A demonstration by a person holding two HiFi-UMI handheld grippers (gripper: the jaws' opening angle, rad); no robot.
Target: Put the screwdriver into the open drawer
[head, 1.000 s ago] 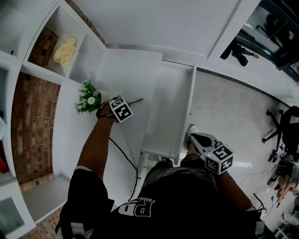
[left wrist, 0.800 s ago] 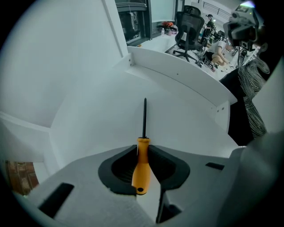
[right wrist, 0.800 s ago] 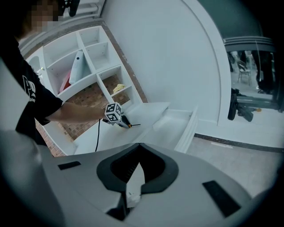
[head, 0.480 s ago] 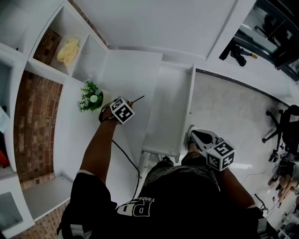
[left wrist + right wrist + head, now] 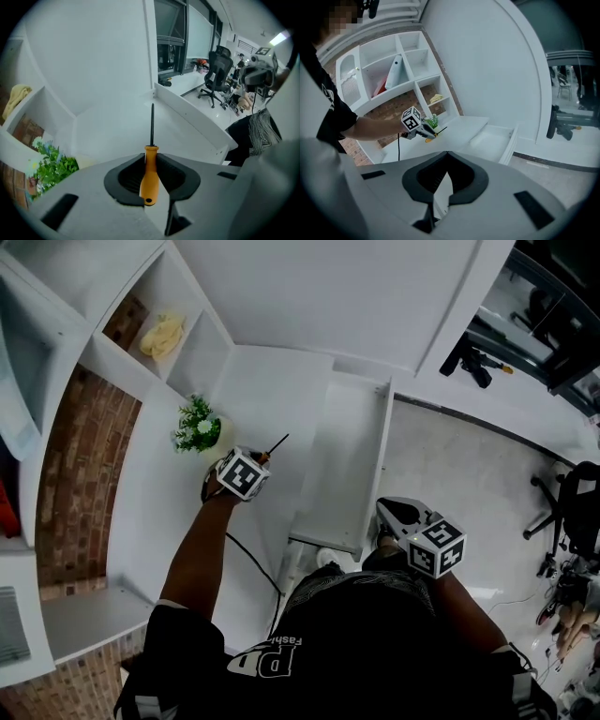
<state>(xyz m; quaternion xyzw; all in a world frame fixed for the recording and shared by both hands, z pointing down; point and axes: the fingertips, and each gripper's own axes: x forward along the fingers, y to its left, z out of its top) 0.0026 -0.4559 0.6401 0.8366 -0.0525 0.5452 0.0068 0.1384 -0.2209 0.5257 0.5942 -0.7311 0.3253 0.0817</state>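
An orange-handled screwdriver (image 5: 150,174) with a thin black shaft is clamped in my left gripper (image 5: 151,165), its tip pointing forward. In the head view my left gripper (image 5: 262,461) hovers over the white desk (image 5: 164,493), and the screwdriver (image 5: 275,446) points toward the open drawer (image 5: 343,432) just to its right. The drawer (image 5: 185,123) is white and looks empty. My right gripper (image 5: 385,507) hangs low by the drawer's front panel, shut with nothing in it. From the right gripper view, that gripper (image 5: 446,155) looks across at the left one (image 5: 427,135) and at the drawer (image 5: 492,139).
A small green plant (image 5: 198,424) stands on the desk just left of my left gripper. White cubby shelves hold a yellow cloth (image 5: 162,335). A black cable (image 5: 251,559) trails off the desk edge. An office chair (image 5: 567,512) and a black tool (image 5: 468,357) sit far right.
My left gripper has drawn a little away from the plant with the screwdriver, whose shaft now angles more toward the drawer. The right gripper has hardly moved. The head view shifted.
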